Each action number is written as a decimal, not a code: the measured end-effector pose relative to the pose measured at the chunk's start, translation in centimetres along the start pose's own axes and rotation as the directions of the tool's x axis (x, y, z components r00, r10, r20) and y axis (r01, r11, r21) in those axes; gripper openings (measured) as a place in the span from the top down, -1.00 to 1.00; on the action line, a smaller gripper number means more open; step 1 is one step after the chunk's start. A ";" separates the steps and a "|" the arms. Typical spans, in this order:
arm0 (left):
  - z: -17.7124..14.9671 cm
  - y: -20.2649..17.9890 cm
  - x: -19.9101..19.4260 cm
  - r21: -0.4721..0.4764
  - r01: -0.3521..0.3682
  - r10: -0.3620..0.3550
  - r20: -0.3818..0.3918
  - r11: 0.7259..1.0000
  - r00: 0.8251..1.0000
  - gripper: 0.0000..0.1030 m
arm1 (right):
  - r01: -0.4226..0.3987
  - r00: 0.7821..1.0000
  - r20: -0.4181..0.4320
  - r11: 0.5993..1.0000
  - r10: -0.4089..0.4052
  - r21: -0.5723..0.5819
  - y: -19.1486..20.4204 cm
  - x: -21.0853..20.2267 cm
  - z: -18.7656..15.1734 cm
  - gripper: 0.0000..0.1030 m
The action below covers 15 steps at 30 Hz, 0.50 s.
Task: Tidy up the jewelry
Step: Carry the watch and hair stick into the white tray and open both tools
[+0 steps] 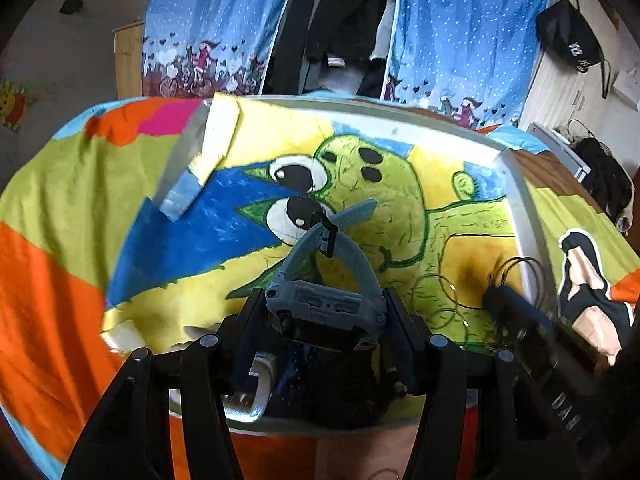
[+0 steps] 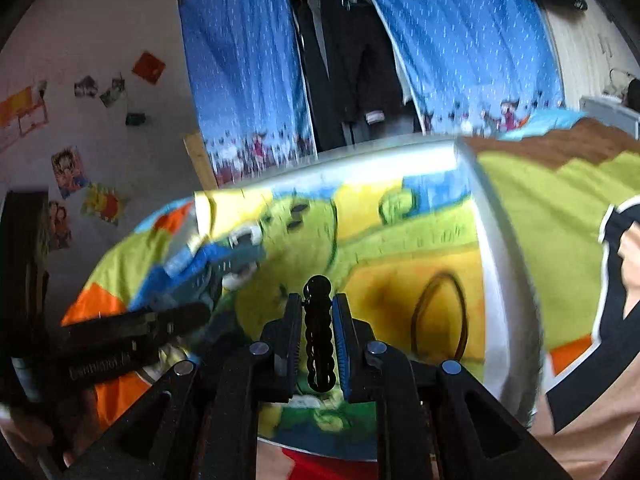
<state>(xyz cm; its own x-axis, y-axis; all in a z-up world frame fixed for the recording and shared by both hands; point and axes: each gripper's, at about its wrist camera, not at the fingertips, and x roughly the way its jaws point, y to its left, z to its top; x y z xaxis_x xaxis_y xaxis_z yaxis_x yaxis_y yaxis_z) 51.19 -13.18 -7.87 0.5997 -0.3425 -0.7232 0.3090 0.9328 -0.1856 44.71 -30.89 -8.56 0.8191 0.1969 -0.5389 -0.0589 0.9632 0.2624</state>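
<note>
My left gripper [image 1: 326, 308] is shut on the case of a grey-blue wristwatch [image 1: 320, 304], whose strap loops up in front of the fingers. It hangs over a painted board [image 1: 248, 280] showing a green cartoon creature. In the right wrist view my right gripper [image 2: 318, 304] is shut on a black beaded piece [image 2: 318, 336] that stands upright between the blue pads. The left gripper [image 2: 140, 332] and the watch [image 2: 240, 256] show blurred at the left there. The right gripper [image 1: 520, 312] appears dark at the right of the left wrist view, with thin wire bangles [image 1: 438, 292] beside it.
The board has a white raised rim [image 1: 524, 224] and lies on a bed with a bright patchwork cover [image 1: 52, 240]. Another thin dark hoop [image 2: 440, 320] lies on the painting. Blue curtains [image 1: 224, 24] and hanging dark clothes fill the back. Posters hang on the left wall.
</note>
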 end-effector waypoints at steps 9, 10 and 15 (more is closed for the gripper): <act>0.2 0.7 0.9 -0.039 0.001 -0.003 -0.029 0.999 1.000 -0.02 | 0.027 0.998 -0.063 1.000 -0.027 0.006 -1.0 1.1 -0.9 0.70; 0.2 0.7 0.9 -0.043 -0.001 -0.001 -0.037 0.999 0.999 -0.02 | 0.029 0.998 -0.063 1.000 -0.029 0.004 -1.1 1.1 -0.9 0.70; 1.0 1.1 -0.2 -0.098 0.027 -0.032 -0.049 0.995 0.998 -0.04 | 0.040 0.998 -0.042 0.999 -0.041 -0.021 -1.1 0.0 -0.4 0.56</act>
<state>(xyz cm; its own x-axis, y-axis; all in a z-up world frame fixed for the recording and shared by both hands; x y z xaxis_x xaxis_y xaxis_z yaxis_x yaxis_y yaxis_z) 52.15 -12.21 -7.28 0.5523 -0.3664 -0.7488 0.2510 0.9296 -0.2697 44.54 -31.85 -9.18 0.7959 0.1648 -0.5826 -0.0379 0.9739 0.2237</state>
